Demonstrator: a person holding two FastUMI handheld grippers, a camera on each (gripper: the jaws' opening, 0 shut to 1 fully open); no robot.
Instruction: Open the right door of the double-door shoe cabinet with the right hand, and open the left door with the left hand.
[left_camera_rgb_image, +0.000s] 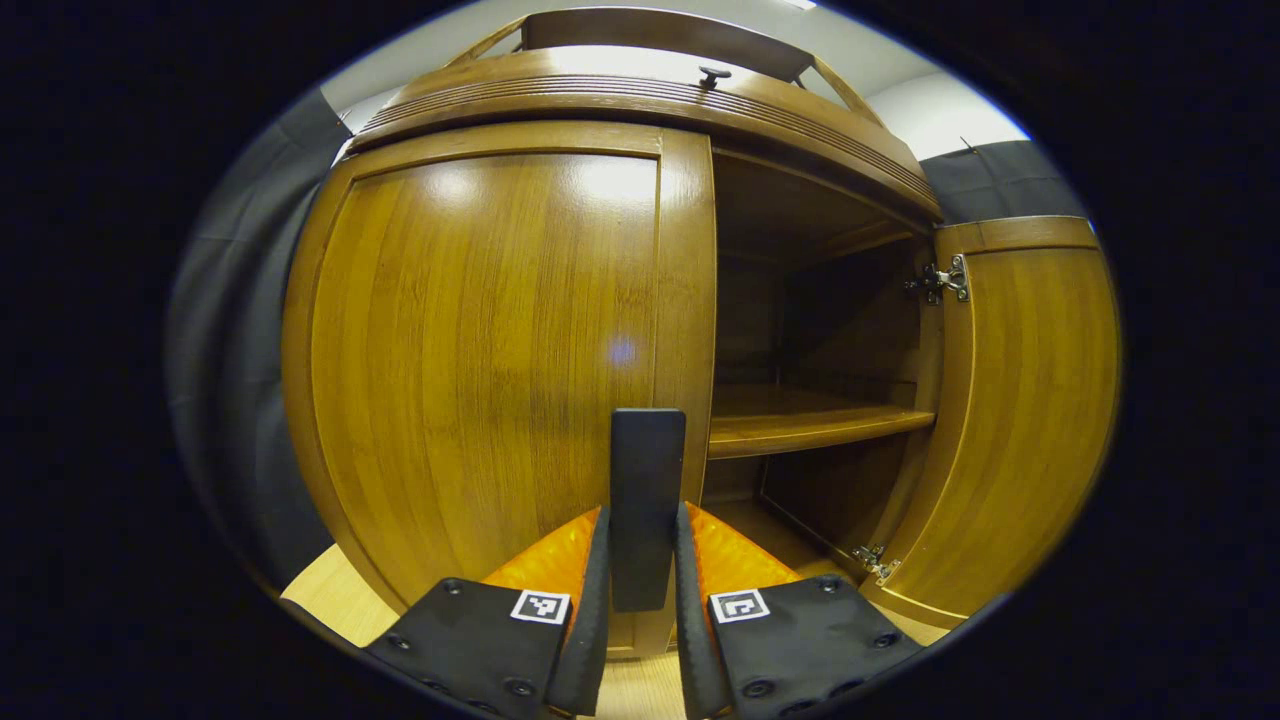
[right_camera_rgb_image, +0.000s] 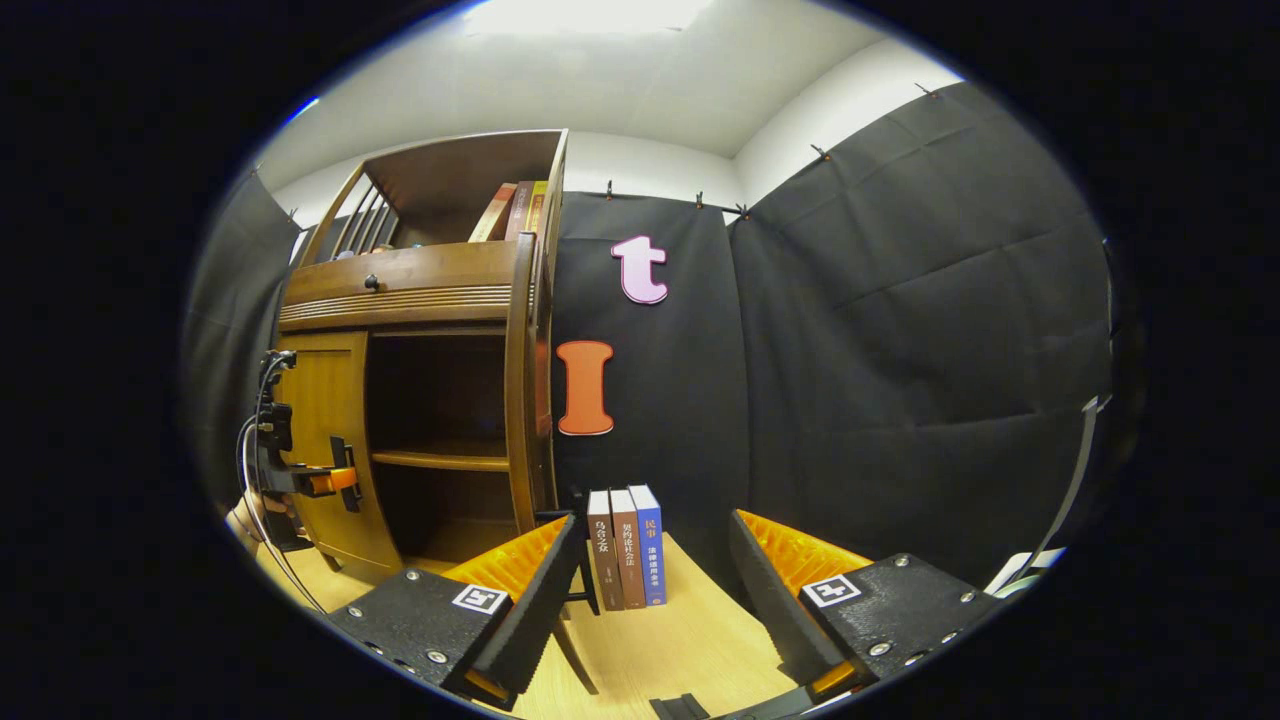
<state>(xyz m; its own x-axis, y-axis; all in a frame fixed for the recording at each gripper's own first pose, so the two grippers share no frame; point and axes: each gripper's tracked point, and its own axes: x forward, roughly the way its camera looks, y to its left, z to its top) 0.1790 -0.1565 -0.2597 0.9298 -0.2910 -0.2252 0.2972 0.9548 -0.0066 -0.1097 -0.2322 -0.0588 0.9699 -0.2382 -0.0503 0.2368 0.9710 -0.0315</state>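
Observation:
The wooden shoe cabinet fills the left gripper view. Its left door lies against the cabinet front, and a dark upright handle sits at that door's right edge. My left gripper is shut on this handle, one finger on each side. The right door is swung wide open, baring a shelf in the dark inside. In the right gripper view my right gripper hangs open and holds nothing, well back from the cabinet. There the right door shows edge-on, and the left gripper sits at the left door.
Three books stand upright on the light wooden floor beside the cabinet, just beyond my right fingertips. More books lean on the cabinet's top shelf. A small knob sits on the drawer above the doors. Black cloth walls close in behind.

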